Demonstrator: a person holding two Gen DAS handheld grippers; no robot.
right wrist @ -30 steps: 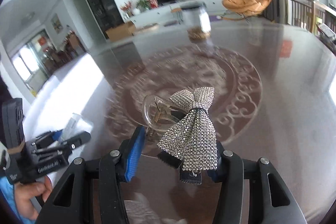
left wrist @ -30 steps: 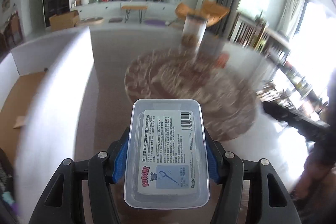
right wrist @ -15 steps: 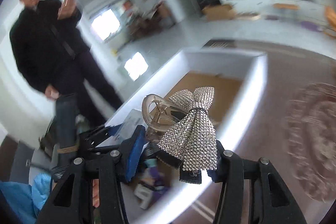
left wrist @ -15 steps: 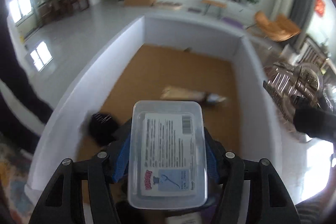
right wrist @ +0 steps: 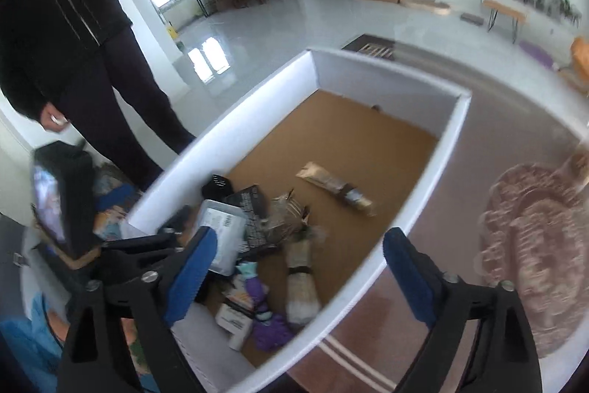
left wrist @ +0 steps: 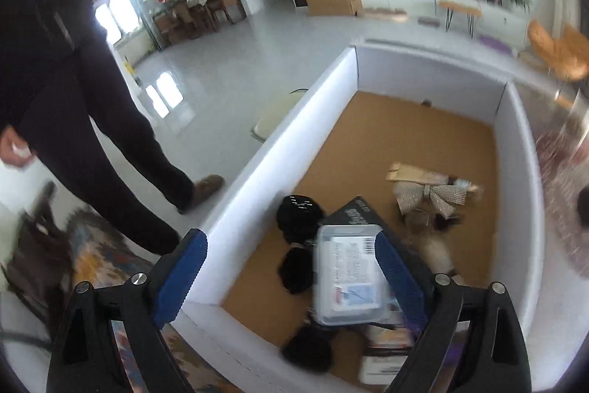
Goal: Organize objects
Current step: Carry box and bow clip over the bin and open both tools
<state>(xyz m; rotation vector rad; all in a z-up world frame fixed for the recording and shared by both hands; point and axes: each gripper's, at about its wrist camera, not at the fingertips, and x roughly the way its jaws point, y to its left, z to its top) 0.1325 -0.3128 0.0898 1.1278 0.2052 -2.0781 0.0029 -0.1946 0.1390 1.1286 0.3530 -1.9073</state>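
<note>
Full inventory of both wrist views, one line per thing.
Box: 1, white walls, brown floor, on the table, below both grippers.
Clear plastic case: 1, clear with a printed label, in the box, on the black carton.
Black carton: 1, black, in the box.
Bow hair clip: 1, silver glitter, in the box.
Wrapped tube: 1, tan with a dark band, on the box floor.
Table: 1, brown, glossy, patterned.
Bystander: 1, dark clothes, beside the box.
Left gripper: black, blue pads, jaws opening, nothing pressed.
Right gripper: same, jaws opening, empty.
</note>
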